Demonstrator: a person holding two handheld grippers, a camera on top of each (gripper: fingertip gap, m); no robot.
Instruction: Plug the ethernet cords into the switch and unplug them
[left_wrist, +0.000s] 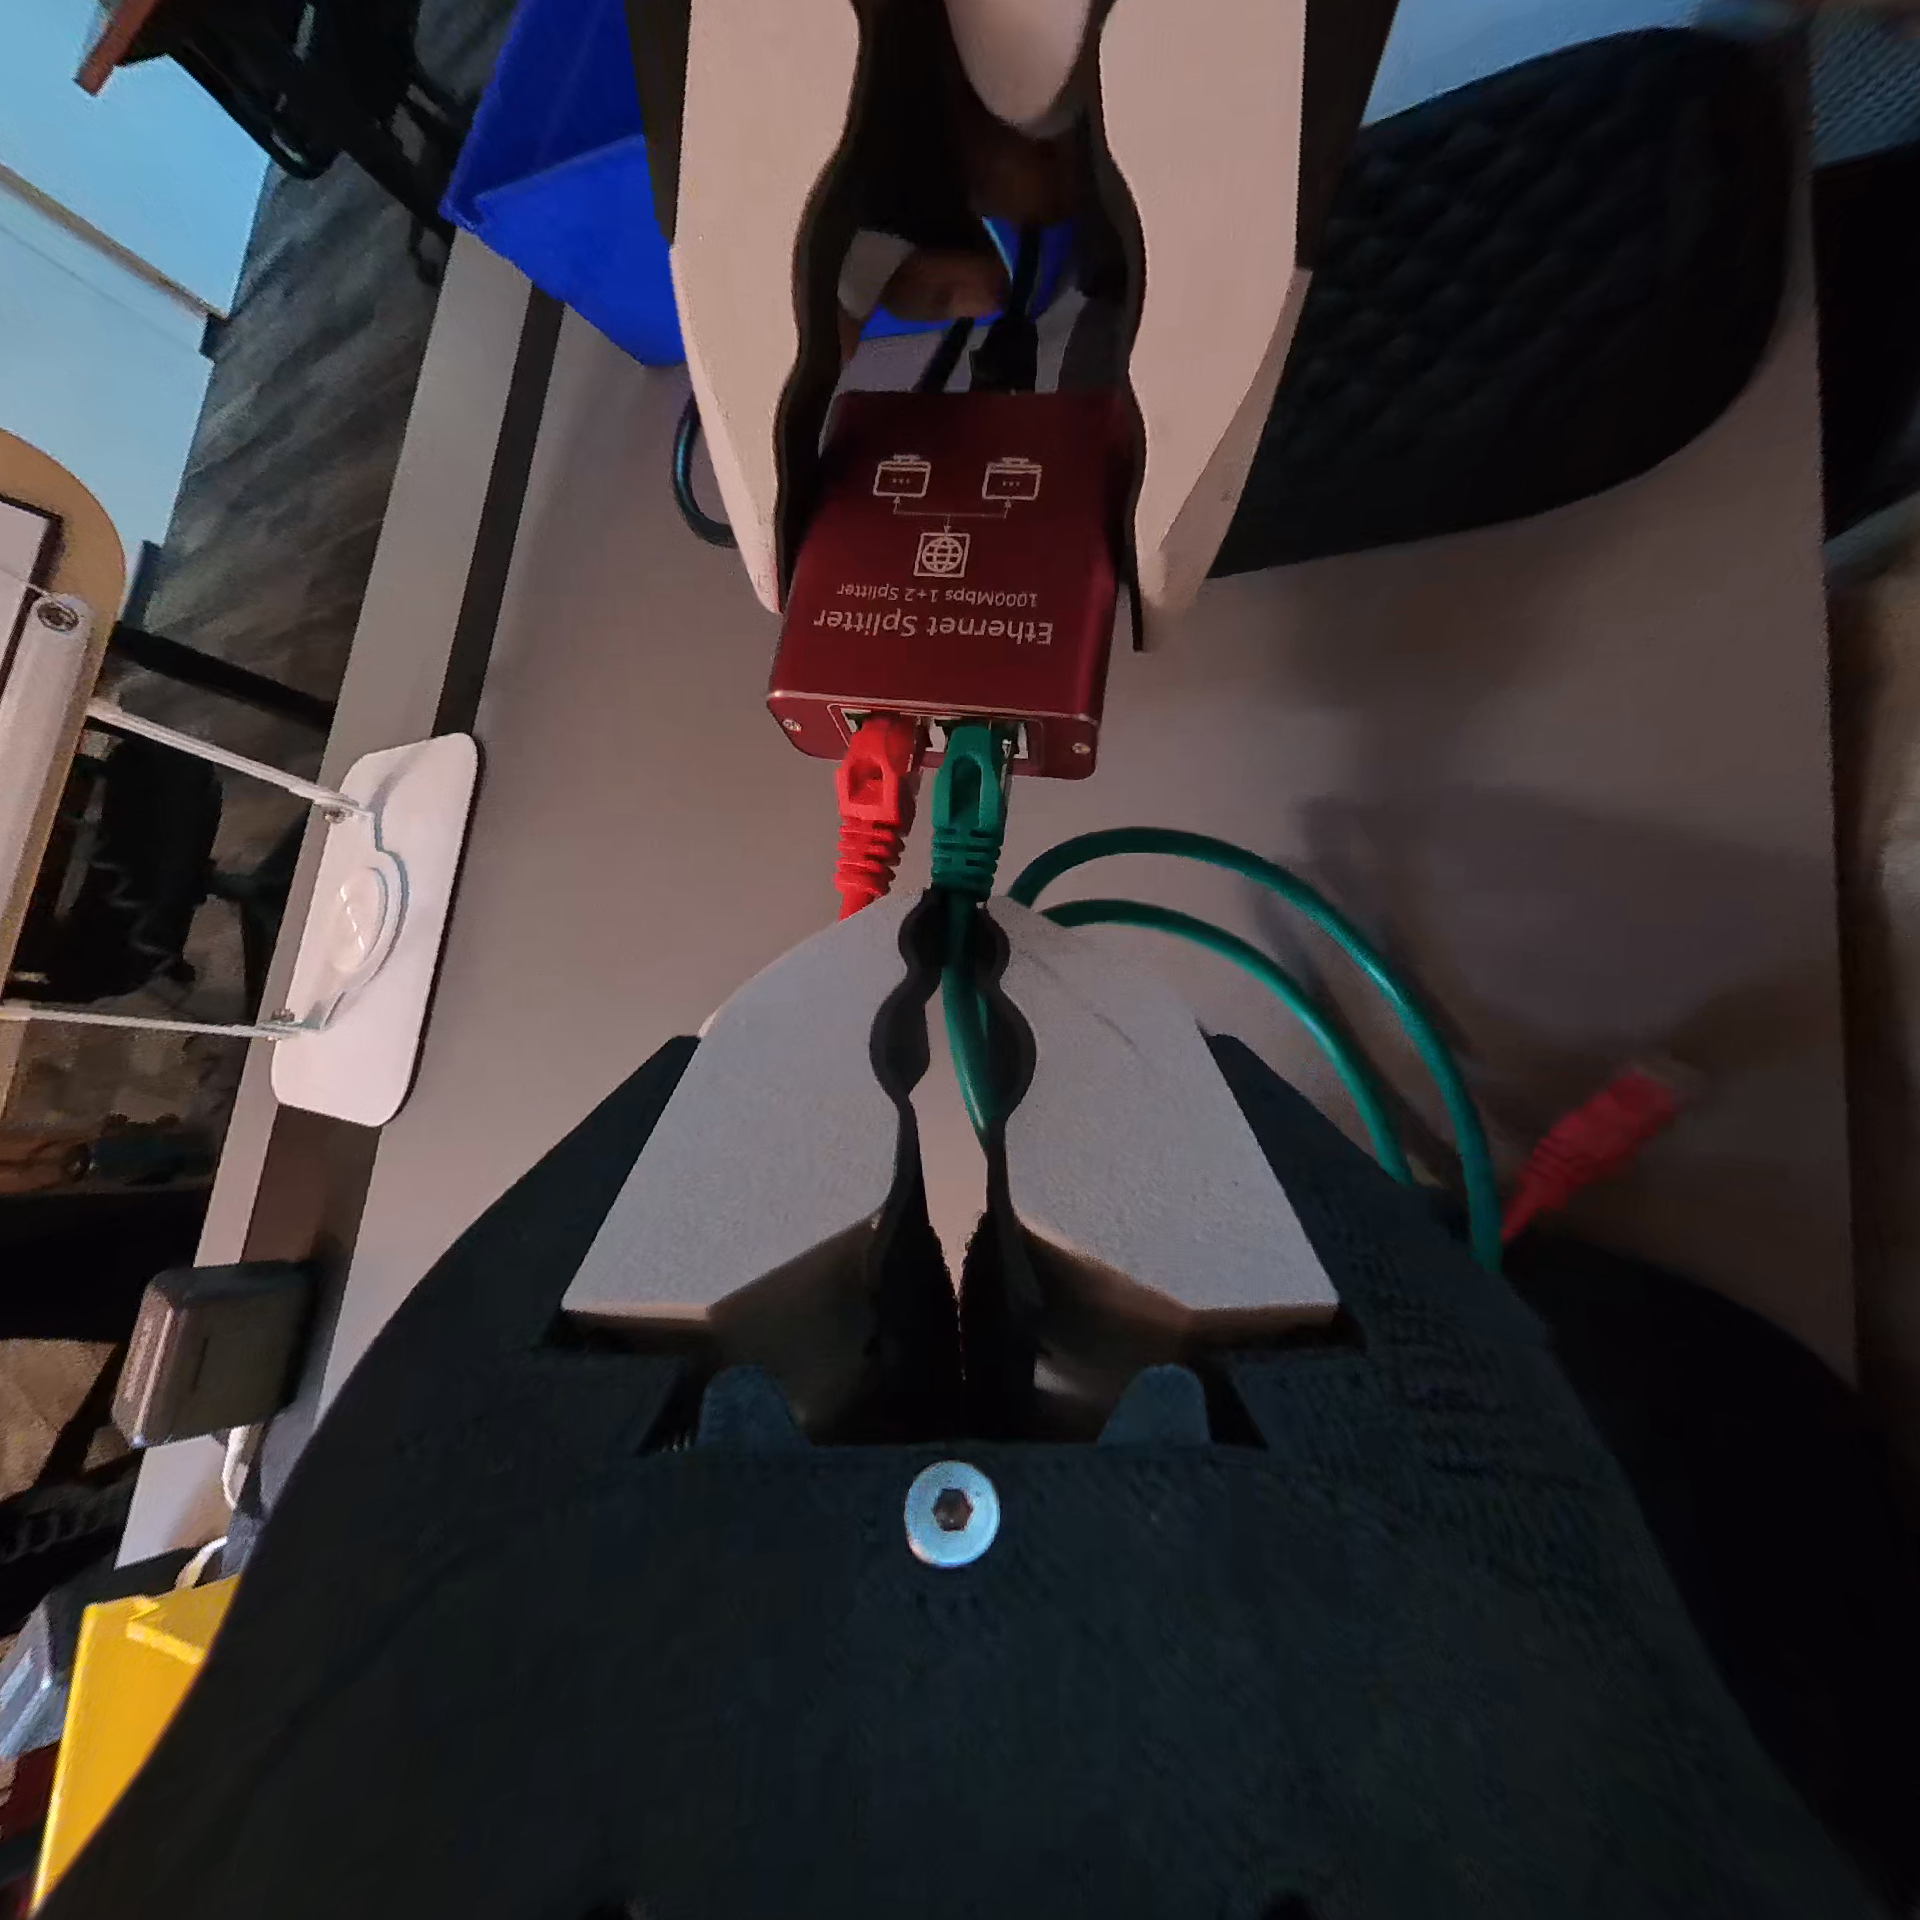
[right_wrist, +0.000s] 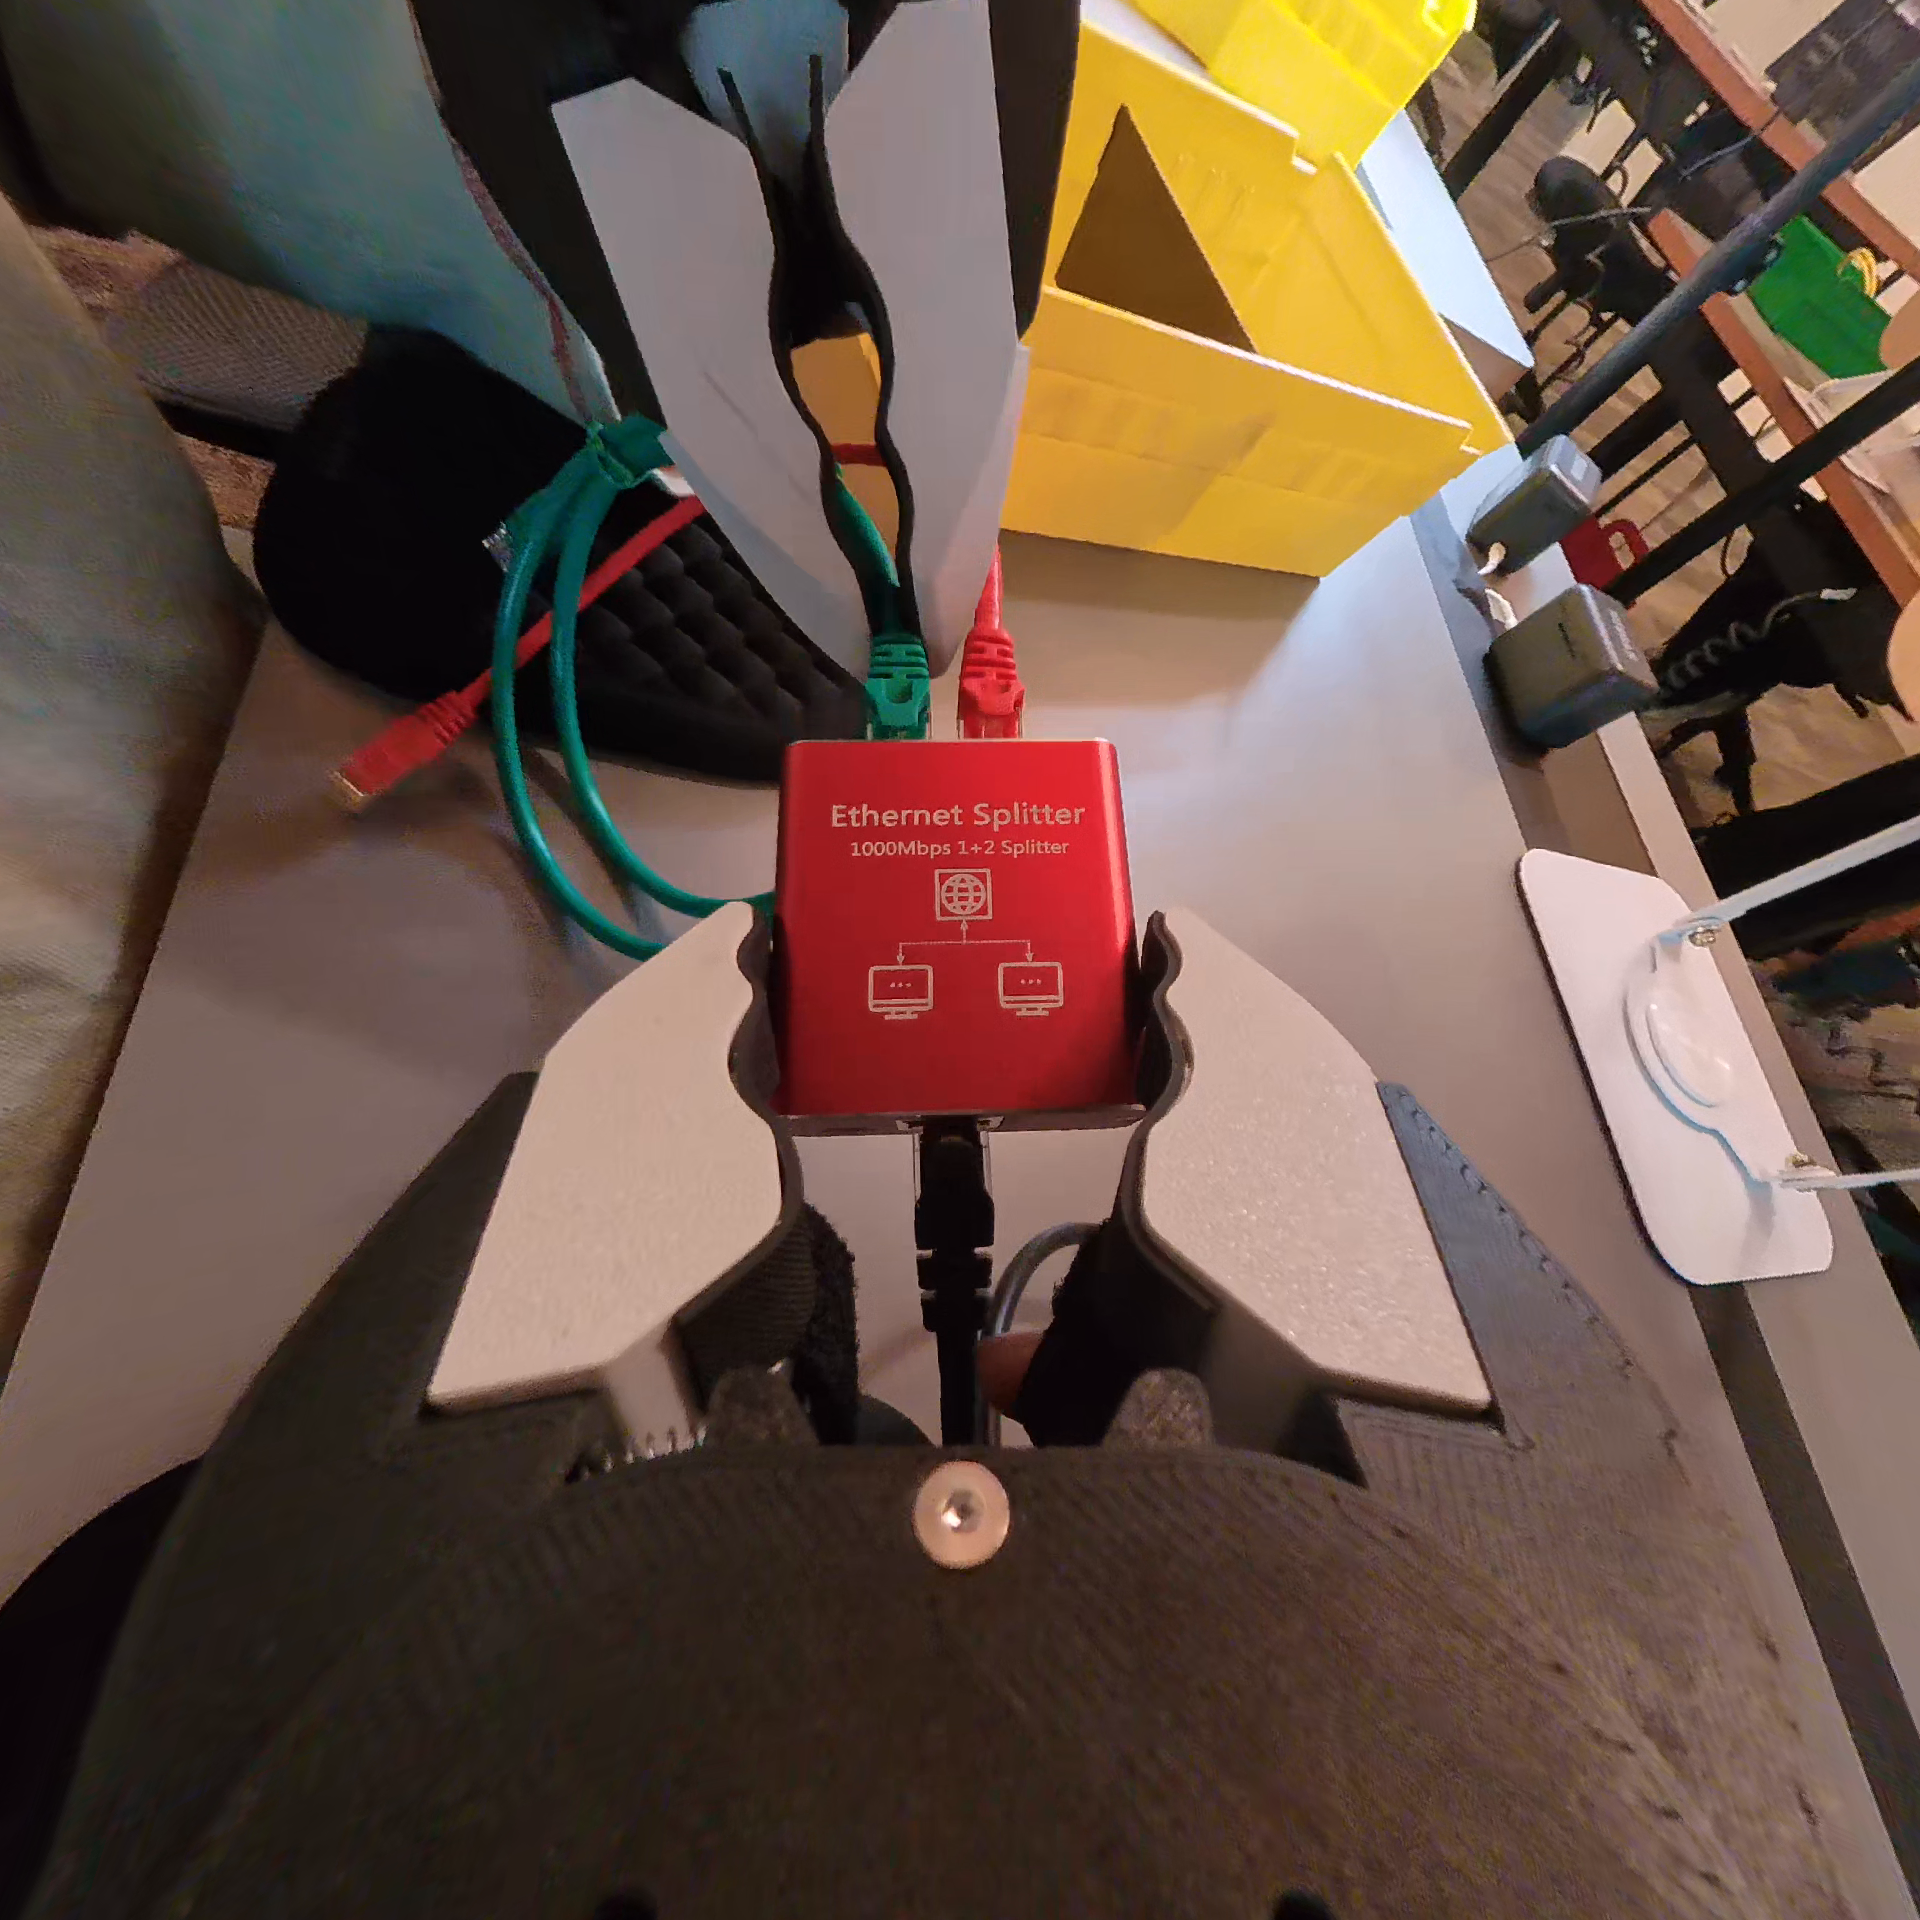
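The right hand-held gripper (right_wrist: 961, 1023) clamps the small red metal switch box (right_wrist: 951, 925), which bears white lettering and network icons on its top, over the pale grey surface (right_wrist: 1299, 790). The left hand-held gripper (left_wrist: 954, 925) pinches the green ethernet cord (left_wrist: 966, 800) just behind its plug, seated in the box beside the red ethernet cord (left_wrist: 871, 810). Only the right wrist view shows the yellow plastic bins (right_wrist: 1226, 416) and a black cable (right_wrist: 951, 1236) in the box's rear port; the left shows a blue bin (left_wrist: 561, 208).
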